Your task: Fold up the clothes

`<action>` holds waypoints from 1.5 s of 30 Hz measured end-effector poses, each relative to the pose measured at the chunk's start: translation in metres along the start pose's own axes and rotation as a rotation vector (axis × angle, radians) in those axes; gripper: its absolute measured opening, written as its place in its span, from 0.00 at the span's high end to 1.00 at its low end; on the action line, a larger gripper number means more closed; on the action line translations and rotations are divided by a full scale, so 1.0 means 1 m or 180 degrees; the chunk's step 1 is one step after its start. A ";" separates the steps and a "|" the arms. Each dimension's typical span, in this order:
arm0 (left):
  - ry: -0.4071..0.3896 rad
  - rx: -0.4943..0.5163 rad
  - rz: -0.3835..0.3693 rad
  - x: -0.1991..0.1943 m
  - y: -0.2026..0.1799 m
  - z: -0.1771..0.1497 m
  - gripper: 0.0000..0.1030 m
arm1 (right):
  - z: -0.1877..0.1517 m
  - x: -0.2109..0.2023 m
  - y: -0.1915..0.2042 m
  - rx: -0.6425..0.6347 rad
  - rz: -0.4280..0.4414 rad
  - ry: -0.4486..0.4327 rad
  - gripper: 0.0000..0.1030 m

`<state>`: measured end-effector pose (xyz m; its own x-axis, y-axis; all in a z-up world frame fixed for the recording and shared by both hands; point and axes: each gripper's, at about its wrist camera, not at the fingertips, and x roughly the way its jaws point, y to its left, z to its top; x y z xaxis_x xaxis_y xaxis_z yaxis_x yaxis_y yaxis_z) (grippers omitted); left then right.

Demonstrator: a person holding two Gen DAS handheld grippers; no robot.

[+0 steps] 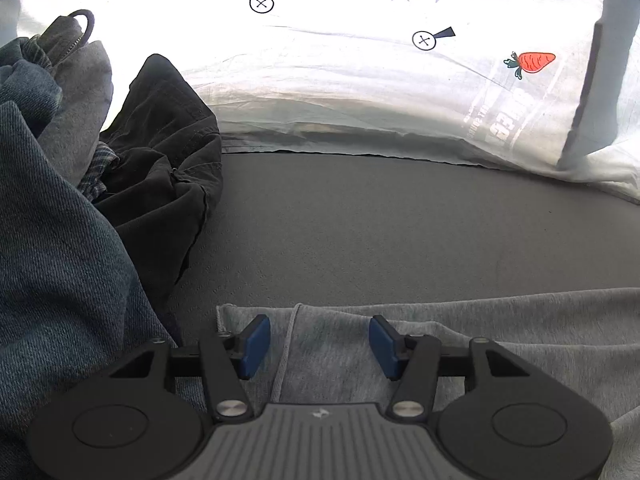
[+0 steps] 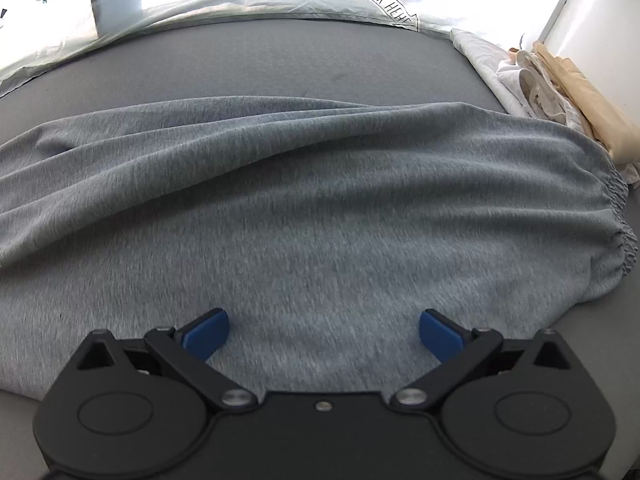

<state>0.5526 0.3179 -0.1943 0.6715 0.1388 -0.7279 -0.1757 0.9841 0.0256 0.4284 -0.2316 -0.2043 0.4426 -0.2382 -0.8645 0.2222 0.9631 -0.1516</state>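
Currently grey sweatpants (image 2: 304, 184) lie spread across the dark grey counter (image 2: 248, 60), elastic cuff (image 2: 618, 236) at the right edge of the right wrist view. Right gripper (image 2: 323, 330) hovers over the fabric, blue fingers (image 2: 206, 334) wide apart, nothing between them. Left gripper (image 1: 316, 346) sits over the garment's corner (image 1: 320, 360) with a drawstring (image 1: 286, 344) running between its fingers (image 1: 254, 346); fingers about half open, not pinching cloth. Pile of denim (image 1: 60, 240) and black clothing (image 1: 168, 152) to its left. White printed sheet (image 1: 360, 80) lies beyond the counter. Folded cream and white items (image 2: 560, 84) sit near the cuff.
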 end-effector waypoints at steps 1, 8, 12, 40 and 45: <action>0.0012 -0.0004 -0.0020 0.002 0.001 -0.001 0.46 | 0.000 0.000 0.000 0.0004 -0.0001 -0.0001 0.00; -0.0154 -0.0100 0.0046 -0.007 0.004 -0.006 0.90 | 0.001 0.001 0.000 0.0035 -0.0015 -0.0001 0.00; -0.0373 -0.0057 0.0362 -0.024 0.008 -0.005 0.99 | 0.001 0.000 0.002 -0.0002 -0.0036 -0.0004 0.00; -0.0243 -0.0311 0.0525 -0.027 0.033 0.002 0.98 | 0.111 0.035 0.104 -0.1388 0.1245 -0.0588 0.41; -0.0228 -0.0299 0.0528 -0.027 0.032 0.002 0.98 | 0.114 0.043 0.120 -0.1800 0.1393 -0.0458 0.56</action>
<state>0.5302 0.3456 -0.1726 0.6766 0.3091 -0.6683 -0.3525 0.9328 0.0746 0.5732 -0.1410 -0.2052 0.5065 0.2070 -0.8370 -0.4670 0.8819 -0.0644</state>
